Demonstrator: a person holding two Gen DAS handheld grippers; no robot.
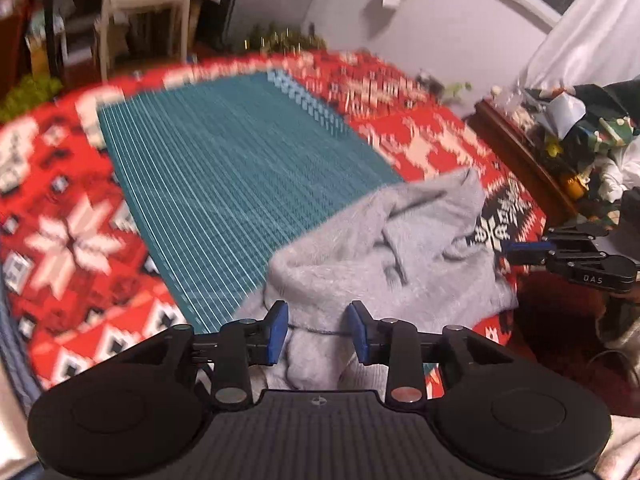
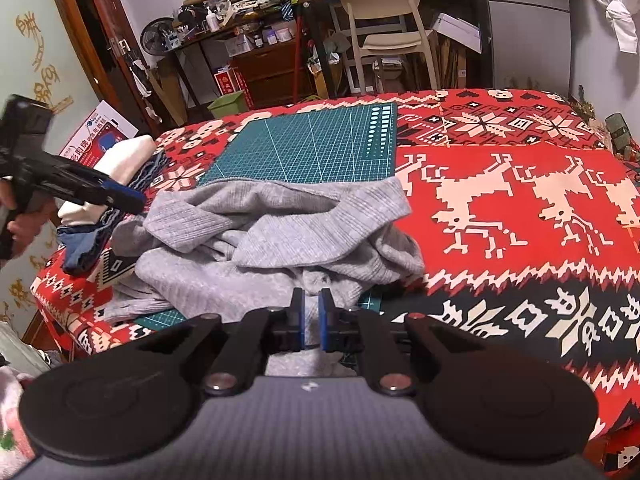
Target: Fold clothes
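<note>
A grey ribbed garment (image 2: 276, 240) lies crumpled on the near end of a teal cutting mat (image 2: 316, 144) on the red patterned tablecloth (image 2: 500, 216). My right gripper (image 2: 312, 320) is shut on the garment's near edge. In the left wrist view the same grey garment (image 1: 384, 248) lies bunched before my left gripper (image 1: 318, 332), whose blue pads stand apart with cloth between them, not pinched. The right gripper (image 1: 524, 252) shows at that view's right edge. The left gripper (image 2: 136, 200) shows at the left of the right wrist view, above the cloth.
A pile of white and blue clothes (image 2: 108, 184) lies at the table's left corner. A cream chair (image 2: 388, 28) and cluttered shelves (image 2: 256, 36) stand beyond the table. A wooden side table (image 1: 560, 152) with clutter stands to the right of the left gripper.
</note>
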